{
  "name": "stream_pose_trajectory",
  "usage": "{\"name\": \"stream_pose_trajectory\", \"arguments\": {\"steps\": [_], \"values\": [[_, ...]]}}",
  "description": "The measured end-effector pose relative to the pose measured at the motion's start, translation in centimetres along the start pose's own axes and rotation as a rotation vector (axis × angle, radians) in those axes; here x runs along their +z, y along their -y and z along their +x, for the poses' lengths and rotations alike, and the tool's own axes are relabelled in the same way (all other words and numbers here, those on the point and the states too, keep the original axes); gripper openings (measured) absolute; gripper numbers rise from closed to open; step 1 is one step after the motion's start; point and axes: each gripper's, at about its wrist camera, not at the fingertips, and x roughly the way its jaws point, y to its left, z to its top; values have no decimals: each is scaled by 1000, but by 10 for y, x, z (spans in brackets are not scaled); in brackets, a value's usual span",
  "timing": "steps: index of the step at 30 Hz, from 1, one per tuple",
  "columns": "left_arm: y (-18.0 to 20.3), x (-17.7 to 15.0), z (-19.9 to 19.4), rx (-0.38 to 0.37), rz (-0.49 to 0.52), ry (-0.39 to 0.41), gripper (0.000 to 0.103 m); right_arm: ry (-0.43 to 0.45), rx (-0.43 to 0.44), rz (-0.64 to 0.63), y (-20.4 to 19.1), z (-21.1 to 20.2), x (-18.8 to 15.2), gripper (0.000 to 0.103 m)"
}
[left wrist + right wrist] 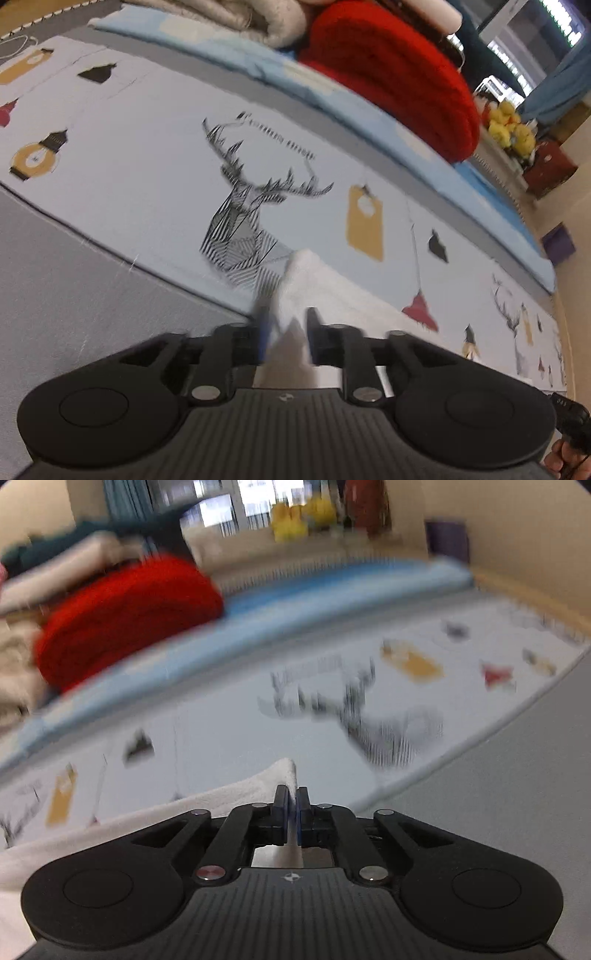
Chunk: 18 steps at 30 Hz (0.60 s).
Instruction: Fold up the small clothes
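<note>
A small white cloth (325,280) is held above a pale printed bed sheet (147,177). In the left wrist view my left gripper (286,325) has the cloth's corner between its blue-padded fingers, with a small gap between the jaws. In the right wrist view my right gripper (293,805) is shut on another corner of the white cloth (229,797), which trails off to the left. Both views are motion-blurred.
A red folded blanket (391,74) and beige bedding (236,18) are piled on a light blue mat (332,96) at the far side. Grey fabric (74,280) borders the sheet. Yellow toys (511,129) and a purple bin (559,242) stand beyond the bed.
</note>
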Motion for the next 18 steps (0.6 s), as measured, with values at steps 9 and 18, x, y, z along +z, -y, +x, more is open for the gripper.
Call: {"name": "stream_pose_trajectory", "arguments": {"steps": [9, 18], "values": [[1, -29, -39, -98, 173, -126, 45, -176, 13, -64, -5, -16, -17, 34], [26, -131, -39, 28, 799, -371, 53, -456, 3, -232, 3, -45, -78, 40]]}}
